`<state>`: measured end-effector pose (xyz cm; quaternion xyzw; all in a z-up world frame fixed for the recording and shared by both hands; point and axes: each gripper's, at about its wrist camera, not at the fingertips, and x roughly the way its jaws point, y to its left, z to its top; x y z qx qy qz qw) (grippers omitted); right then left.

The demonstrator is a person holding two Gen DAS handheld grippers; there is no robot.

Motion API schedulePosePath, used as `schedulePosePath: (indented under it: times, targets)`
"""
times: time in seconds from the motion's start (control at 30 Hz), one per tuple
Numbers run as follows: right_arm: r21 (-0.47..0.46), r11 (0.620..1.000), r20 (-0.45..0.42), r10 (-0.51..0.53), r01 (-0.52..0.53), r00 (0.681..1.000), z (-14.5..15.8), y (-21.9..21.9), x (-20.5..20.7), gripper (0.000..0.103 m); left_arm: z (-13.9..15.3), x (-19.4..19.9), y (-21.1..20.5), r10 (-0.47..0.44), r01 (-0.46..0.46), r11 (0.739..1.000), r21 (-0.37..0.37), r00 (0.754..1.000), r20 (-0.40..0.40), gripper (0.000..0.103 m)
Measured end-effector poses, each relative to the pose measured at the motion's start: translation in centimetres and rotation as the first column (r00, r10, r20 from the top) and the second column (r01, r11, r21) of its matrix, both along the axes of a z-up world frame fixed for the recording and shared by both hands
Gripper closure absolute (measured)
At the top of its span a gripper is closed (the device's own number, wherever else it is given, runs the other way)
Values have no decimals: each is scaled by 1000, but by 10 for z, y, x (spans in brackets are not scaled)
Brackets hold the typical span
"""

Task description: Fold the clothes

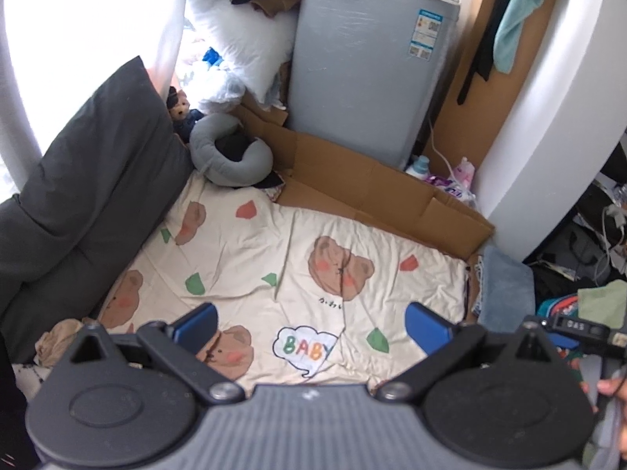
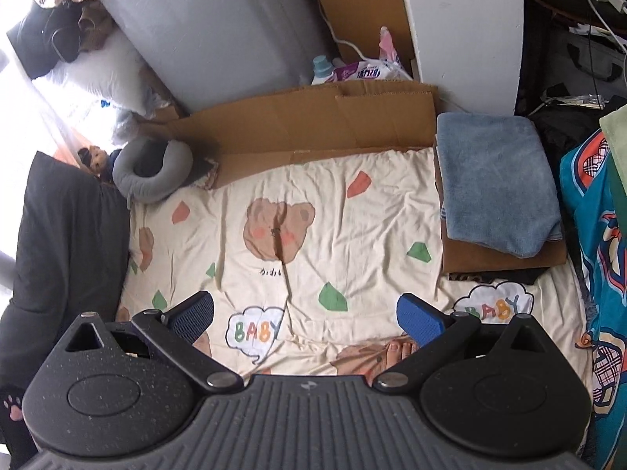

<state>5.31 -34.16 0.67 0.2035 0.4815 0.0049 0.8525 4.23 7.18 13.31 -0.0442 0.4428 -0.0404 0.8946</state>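
Both grippers, left gripper point(image 1: 311, 327) and right gripper point(image 2: 305, 315), hover with jaws apart and empty over the bear-print sheet point(image 2: 352, 211), so likely between garments; folded blue towel point(image 2: 495, 184) lies far right, next move: fetch clothing from the right-side pile point(image 2: 591, 211).

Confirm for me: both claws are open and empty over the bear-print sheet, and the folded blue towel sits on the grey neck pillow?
Not quite. The folded blue towel sits on a piece of cardboard at the sheet's right edge, as the right wrist view shows. The grey neck pillow lies far left. Both claws are open and empty over the bear-print sheet.
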Motion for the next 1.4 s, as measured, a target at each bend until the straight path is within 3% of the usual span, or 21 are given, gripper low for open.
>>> schedulePosePath:
  times: [0.2,0.43,0.8,0.97,1.2,1.4]
  targets:
    - [-60,997,1,43,-43,999,3,7,-3,0,-41,-4,1,75,-75,997,2,997,4,0]
    - [-137,987,4,81,-80,997,5,20,-5,0,-87,-8,9,127,-128,992,-20,989,-76,1]
    - [-142,974,-38,172,-176,984,6,46,-12,0,-94,-10,7,147,-145,988,53,988,-40,1]
    - [-156,966,-60,201,-209,978,3,56,-12,0,-105,-9,-1,117,-112,991,72,990,-74,0]
    - [-132,967,-70,210,-218,975,-2,52,-6,0,-114,-9,3,126,-128,992,-7,984,-127,0]
    - [-141,965,-57,217,-223,975,-1,53,-7,0,-118,-4,3,112,-116,993,-14,979,-168,0]
